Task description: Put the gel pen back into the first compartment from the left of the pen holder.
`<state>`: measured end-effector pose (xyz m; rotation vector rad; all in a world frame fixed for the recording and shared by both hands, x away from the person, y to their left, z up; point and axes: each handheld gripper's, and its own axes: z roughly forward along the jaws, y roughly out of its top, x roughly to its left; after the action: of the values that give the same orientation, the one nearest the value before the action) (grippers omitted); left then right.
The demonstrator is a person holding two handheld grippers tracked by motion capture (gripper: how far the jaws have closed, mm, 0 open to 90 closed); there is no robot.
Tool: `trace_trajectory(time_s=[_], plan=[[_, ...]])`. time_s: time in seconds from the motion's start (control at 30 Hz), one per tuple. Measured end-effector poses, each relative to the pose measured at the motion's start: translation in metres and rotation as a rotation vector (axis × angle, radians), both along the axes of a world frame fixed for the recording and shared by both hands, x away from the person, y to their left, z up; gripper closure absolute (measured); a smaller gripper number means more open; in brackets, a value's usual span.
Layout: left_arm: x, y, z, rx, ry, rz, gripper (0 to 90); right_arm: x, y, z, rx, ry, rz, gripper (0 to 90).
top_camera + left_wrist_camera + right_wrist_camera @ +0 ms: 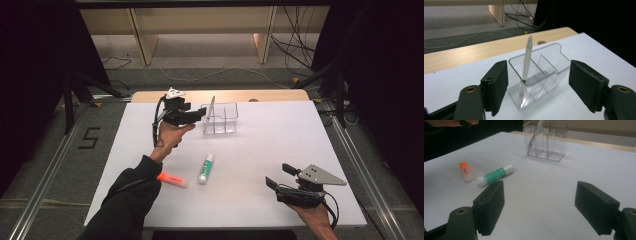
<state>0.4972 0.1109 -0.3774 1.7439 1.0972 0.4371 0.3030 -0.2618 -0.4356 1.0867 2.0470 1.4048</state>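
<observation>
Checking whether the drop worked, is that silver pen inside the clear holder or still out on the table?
Inside. The pen stands tilted in an end compartment of the holder, tip at the bottom, top above the rim. The left claw is open, apart from it.

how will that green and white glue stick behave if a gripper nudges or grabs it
The glue stick lies on its side on the smooth white table and looks round, so a sideways nudge would probably roll it. Its small plastic body suggests it is stiff and light. The casing looks smooth, so it may slip unless the open right gripper closes squarely across it.
</observation>
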Motion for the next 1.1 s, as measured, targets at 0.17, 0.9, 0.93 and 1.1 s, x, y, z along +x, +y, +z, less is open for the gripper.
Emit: trace_trajectory(time_s=[0.17,0.9,0.93,1.1], plan=[[-0.014,0.01,-0.002,0.04,0.023,-0.043,28.2,0.0,0.002,0.0,-0.002,0.001,0.005,24.6],[-0.052,0.03,-0.006,0.202,0.089,-0.225,23.1,-0.001,0.003,0.001,-0.006,-0.006,0.019,24.5],[-0.053,0.031,-0.006,0.208,0.087,-0.232,23.0,-0.001,0.003,0.001,-0.007,-0.008,0.02,24.6],[-0.058,0.037,-0.006,0.215,0.085,-0.242,22.4,0.0,0.003,0.001,-0.007,-0.007,0.02,24.6]])
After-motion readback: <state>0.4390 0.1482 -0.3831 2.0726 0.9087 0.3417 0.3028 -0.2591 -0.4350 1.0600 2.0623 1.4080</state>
